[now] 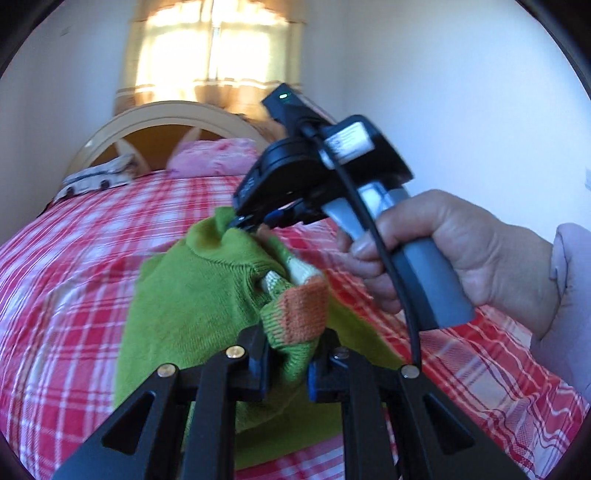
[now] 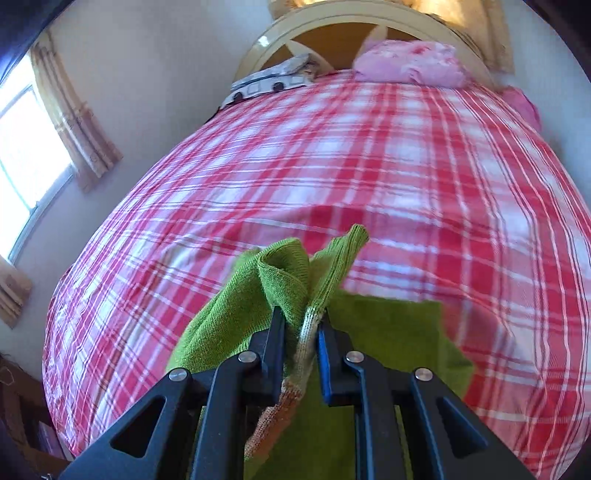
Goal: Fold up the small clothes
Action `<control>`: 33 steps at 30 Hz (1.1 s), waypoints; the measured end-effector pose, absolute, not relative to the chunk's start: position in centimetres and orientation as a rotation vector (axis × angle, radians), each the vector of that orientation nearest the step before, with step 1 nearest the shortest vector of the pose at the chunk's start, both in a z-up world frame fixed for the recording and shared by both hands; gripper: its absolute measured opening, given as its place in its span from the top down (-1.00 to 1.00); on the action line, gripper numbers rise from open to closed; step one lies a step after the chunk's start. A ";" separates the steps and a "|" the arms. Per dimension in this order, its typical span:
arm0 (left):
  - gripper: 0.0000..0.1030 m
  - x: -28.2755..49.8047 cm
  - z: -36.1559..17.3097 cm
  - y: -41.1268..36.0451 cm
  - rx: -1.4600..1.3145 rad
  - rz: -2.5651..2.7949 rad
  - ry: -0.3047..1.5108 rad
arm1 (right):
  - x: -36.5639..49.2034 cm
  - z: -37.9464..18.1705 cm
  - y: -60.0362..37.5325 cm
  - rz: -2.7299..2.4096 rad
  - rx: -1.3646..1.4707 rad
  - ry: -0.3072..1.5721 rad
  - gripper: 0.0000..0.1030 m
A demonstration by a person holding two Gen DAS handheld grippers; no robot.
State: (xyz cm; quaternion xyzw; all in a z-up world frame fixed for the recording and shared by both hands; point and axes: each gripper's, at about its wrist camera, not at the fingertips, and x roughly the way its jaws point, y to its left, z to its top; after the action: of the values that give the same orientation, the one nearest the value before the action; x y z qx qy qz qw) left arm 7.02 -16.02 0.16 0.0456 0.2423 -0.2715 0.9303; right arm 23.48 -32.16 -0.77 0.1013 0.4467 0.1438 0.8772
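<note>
1. Green knitted sweater (image 1: 192, 295), with an orange and cream striped band (image 1: 303, 302), held up above the red-and-white plaid bed (image 1: 74, 258) in the lower centre of the left wrist view; lower part draped down onto the bedcover.
2. Bunched between the two grippers, long axis running roughly from the bottom centre up toward mid-frame in the left wrist view; motion blur over the knit.
3. Left gripper (image 1: 288, 365) at the bottom centre, fingers (image 1: 258, 354) clenched on the orange-striped fold, knit bulging up between the pads.
4. Right gripper (image 1: 251, 221) at mid-frame in the left wrist view, tips pinching the upper green edge; right hand (image 1: 443, 254) wrapped around its grey handle at the right of the frame, black cable (image 1: 388, 258) looping down across the knuckles.
5. In the right wrist view, right gripper (image 2: 301, 332) at the bottom centre, fingers (image 2: 275, 343) closed on a thin striped strip and a green fold of the sweater (image 2: 284, 273); ribbed edge standing up and tilting toward the upper right above the tips; flat green panel lying on the bed (image 2: 369, 166) just beyond.
6. Right gripper body and hand blocking much of the right side of the bed in the left wrist view.
7. Pink pillow (image 2: 410, 61) at the top of the frame against the cream arched headboard (image 2: 332, 14); grey patterned bundle (image 2: 269, 79) to its left.
8. Curtained window (image 1: 214, 51) at top centre in the left wrist view; another curtained window (image 2: 33, 147) at the left edge in the right wrist view.
</note>
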 end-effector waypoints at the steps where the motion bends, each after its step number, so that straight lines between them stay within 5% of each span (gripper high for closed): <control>1: 0.73 7.1 -0.1 -16.8 0.109 -0.566 0.505 | 23.4 -1.4 -33.1 0.293 0.229 0.935 0.71; 16: 0.64 7.8 -2.7 -21.8 0.249 -0.692 0.709 | 21.2 -8.5 -40.0 0.213 0.390 0.949 0.66; 19: 0.25 5.4 -2.2 -19.8 0.246 -0.761 0.710 | 19.8 -7.9 -40.8 0.145 0.347 0.948 0.64; 21: -0.23 3.1 -2.0 -18.3 0.260 -0.767 0.668 | 18.5 -7.3 -41.5 0.029 0.247 0.955 0.64; 23: -0.43 0.9 -1.7 -16.3 0.244 -0.760 0.632 | 16.0 -6.2 -42.5 -0.058 0.188 0.927 0.59; 26: -0.43 -0.4 -1.5 -12.8 0.131 -0.741 0.648 | 11.9 -4.0 -43.2 0.020 0.309 0.841 0.56; 30: -0.43 0.5 -1.0 -9.0 0.013 -0.624 0.685 | 8.8 -2.7 -40.3 0.152 0.367 0.796 -0.06; 33: -0.43 2.1 -1.0 -7.0 -0.043 -0.513 0.720 | 7.8 -2.8 -36.5 0.188 0.291 0.787 -0.09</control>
State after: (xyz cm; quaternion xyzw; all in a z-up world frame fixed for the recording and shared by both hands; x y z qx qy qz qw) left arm 2.05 -7.03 -1.03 -0.0206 0.3482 -0.2480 0.9038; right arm 7.84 -36.50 -2.76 0.1409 0.3813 0.0911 0.9091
